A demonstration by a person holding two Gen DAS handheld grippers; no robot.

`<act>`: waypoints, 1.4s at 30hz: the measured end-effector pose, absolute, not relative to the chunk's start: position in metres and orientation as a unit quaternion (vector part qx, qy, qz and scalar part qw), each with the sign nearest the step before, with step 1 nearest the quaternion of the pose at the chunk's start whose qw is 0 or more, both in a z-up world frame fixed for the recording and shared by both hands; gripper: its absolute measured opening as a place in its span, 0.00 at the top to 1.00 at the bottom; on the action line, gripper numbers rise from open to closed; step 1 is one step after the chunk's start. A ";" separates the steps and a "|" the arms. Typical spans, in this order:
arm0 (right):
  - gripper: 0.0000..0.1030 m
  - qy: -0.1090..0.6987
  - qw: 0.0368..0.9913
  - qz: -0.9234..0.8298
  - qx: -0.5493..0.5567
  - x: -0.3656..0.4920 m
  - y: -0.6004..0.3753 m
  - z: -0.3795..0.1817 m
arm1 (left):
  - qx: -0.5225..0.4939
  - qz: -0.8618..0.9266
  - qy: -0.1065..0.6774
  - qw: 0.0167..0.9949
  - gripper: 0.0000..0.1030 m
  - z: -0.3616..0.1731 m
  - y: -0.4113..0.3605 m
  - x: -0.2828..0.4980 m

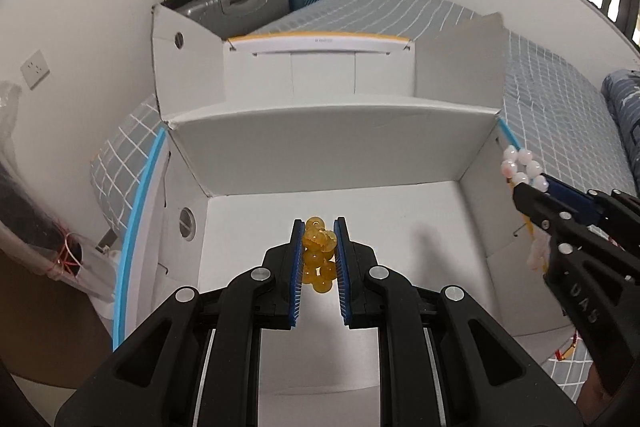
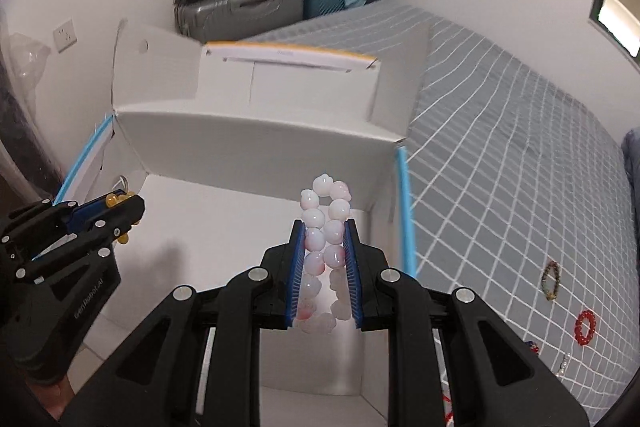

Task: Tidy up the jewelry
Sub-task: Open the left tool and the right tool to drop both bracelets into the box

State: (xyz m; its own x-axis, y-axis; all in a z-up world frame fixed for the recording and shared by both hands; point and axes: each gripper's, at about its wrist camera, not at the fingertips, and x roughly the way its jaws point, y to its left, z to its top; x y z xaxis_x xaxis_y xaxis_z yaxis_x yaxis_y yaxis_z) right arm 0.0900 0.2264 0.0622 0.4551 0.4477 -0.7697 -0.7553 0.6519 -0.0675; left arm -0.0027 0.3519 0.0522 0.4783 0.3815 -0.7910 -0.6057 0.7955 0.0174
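My left gripper (image 1: pixel 319 227) is shut on a yellow amber bead bracelet (image 1: pixel 318 253) and holds it above the floor of an open white cardboard box (image 1: pixel 332 143). My right gripper (image 2: pixel 325 225) is shut on a pale pink bead bracelet (image 2: pixel 326 223) and holds it over the box's right side, near its right wall (image 2: pixel 382 211). In the left wrist view the right gripper (image 1: pixel 520 183) shows at the right with the pink beads (image 1: pixel 522 167). In the right wrist view the left gripper (image 2: pixel 130 205) shows at the left with yellow beads (image 2: pixel 116 199) at its tips.
The box rests on a bed with a grey checked sheet (image 2: pixel 500 115). On the sheet at the right lie a dark bead bracelet (image 2: pixel 551 281), a red bracelet (image 2: pixel 585 327) and smaller pieces. Suitcases (image 2: pixel 256 7) stand against the far wall. A plastic bag (image 1: pixel 36 211) is at the left.
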 end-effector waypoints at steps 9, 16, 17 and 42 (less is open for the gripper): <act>0.82 0.481 0.769 0.364 -0.213 0.118 0.257 0.014 | -0.193 0.246 0.486 0.816 0.86 0.020 0.387 0.009; 0.82 0.516 0.751 0.348 -0.221 0.129 0.263 -0.010 | -0.199 0.254 0.506 0.800 0.86 0.006 0.393 0.005; 0.82 0.517 0.750 0.348 -0.223 0.129 0.263 -0.010 | -0.197 0.254 0.509 0.799 0.86 0.006 0.392 0.005; 0.31 0.482 0.775 0.349 -0.212 0.119 0.247 0.017 | -0.175 0.309 0.480 0.802 0.15 0.025 0.394 -0.009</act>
